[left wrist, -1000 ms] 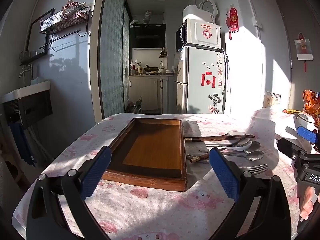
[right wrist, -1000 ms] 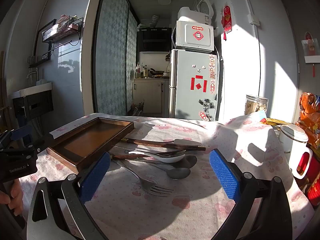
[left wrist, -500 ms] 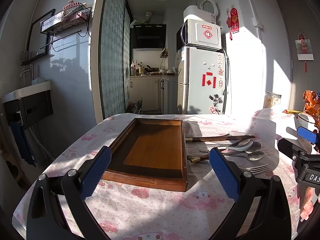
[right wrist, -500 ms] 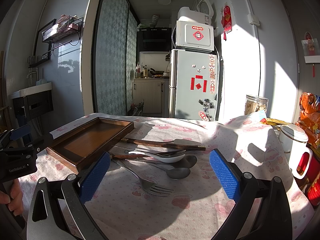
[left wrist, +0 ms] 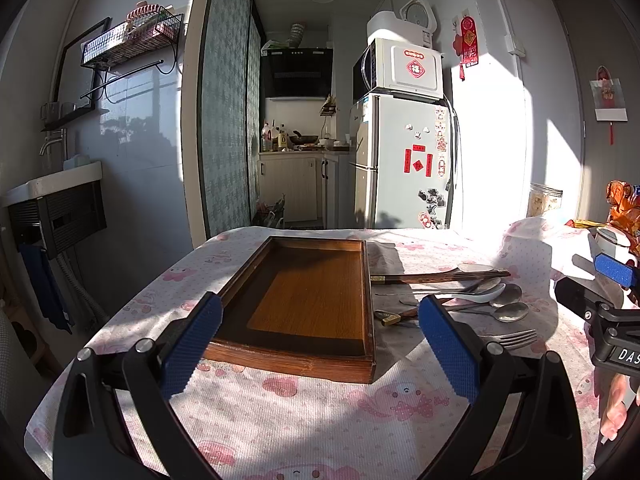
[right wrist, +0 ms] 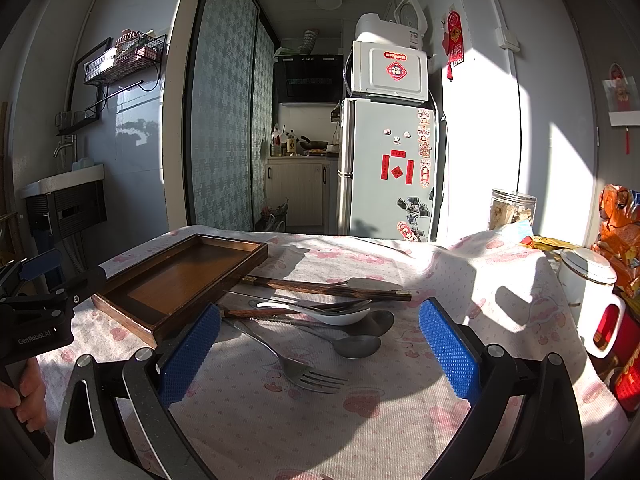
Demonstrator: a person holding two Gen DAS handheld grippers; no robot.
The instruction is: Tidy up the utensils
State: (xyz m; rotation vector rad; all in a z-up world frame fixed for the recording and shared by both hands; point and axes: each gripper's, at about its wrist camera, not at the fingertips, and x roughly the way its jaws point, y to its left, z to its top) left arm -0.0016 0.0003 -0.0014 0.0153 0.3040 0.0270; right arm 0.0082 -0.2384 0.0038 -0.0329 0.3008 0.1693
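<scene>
While both hover level above the tablecloth, the left gripper (left wrist: pixel 320 344) and right gripper (right wrist: pixel 318 350) hold fingers spread, empty.

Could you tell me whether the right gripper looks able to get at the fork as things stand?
Probably yes: the right gripper is open, and the fork lies uncovered on the tablecloth just ahead of its fingers, with nothing between.

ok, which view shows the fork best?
Right wrist: the fork lies whole and near, tines toward the camera, between the open fingers. Left wrist shows only its tines at the far right, handle hidden behind the left gripper's finger.
</scene>
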